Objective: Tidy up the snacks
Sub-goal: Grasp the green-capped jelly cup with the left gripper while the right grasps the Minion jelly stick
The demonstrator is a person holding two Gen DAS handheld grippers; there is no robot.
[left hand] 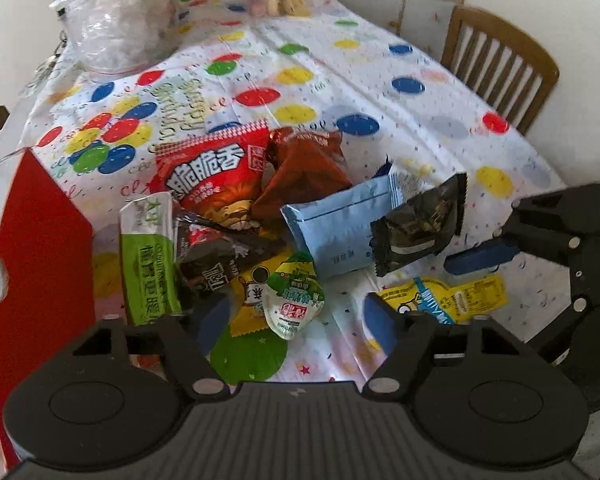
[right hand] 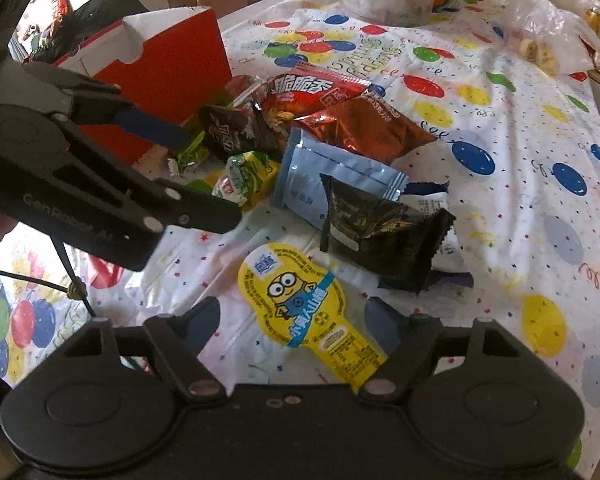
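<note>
Right gripper [right hand: 292, 320], nearest in its own view: jaws partly open and empty, straddling the flat yellow cartoon packet [right hand: 308, 312] lying on the tablecloth [right hand: 500, 168], pads not yet pressing. Judged light, thin and slick, lying flush with the cloth; best taken across the narrow neck or by one raised edge, since the broad round head offers little to pinch. Left gripper [left hand: 296, 320], nearest in the left wrist view: jaws likewise partly open and empty, poised over the small green-and-white lidded cup [left hand: 294, 304] resting on a yellow wrapper [left hand: 256, 300]. Cup judged light and fairly stiff at the rim, foil lid slippery and easily dented; grip across the body rather than on the lid. Just beyond, a loose heap: green bar packet [left hand: 150, 264] beside a dark brown wrapper [left hand: 216, 252], pale blue pouch [left hand: 336, 232] partly under a black packet [left hand: 420, 224]. All judged soft, crinkly and air-filled, likely to slide from a shallow pinch; crimped end seals give the surest hold. Farther back, red puffed bag [left hand: 216, 176] touching a brown foil bag [left hand: 308, 168]; contents probably brittle, so a gentle grip at a top seam. Left of the heap, open red box [left hand: 40, 240], probable destination. Farthest, clear plastic bags [left hand: 112, 20] and a wooden chair [left hand: 500, 64].
</note>
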